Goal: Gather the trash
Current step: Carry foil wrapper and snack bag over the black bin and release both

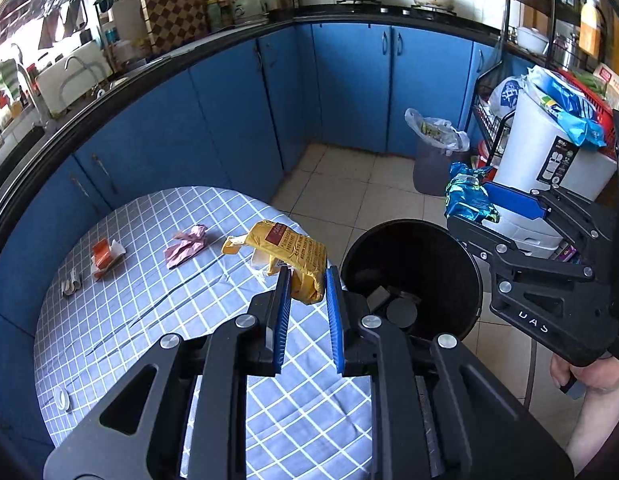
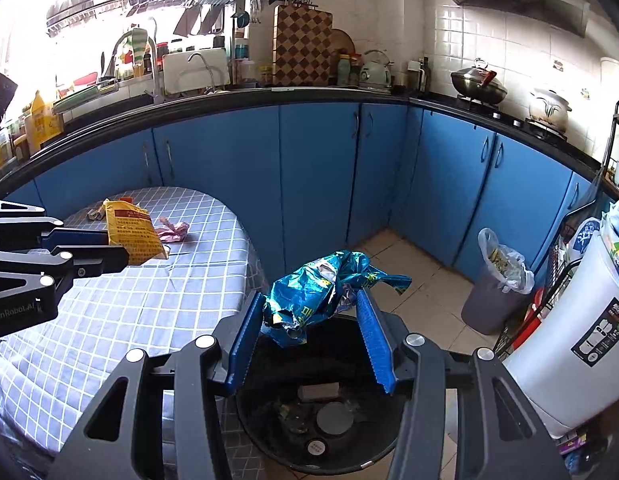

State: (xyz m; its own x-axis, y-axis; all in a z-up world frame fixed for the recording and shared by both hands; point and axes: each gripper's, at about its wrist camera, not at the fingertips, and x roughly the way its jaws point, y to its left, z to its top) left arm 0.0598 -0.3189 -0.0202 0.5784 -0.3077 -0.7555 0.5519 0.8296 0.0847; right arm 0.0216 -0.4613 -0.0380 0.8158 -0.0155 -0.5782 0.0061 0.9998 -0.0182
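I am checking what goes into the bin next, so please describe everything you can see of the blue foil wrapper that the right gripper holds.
The blue foil wrapper is a crumpled, shiny snack bag, blue-green with yellow print and silvery inner patches. It looks like thin metallised plastic, empty and torn open, one pointed flap sticking out to the right. The right gripper pinches it between its blue ribbed fingers, in the air directly above the open black bin. Only the fingers touch it; it is clear of the table.
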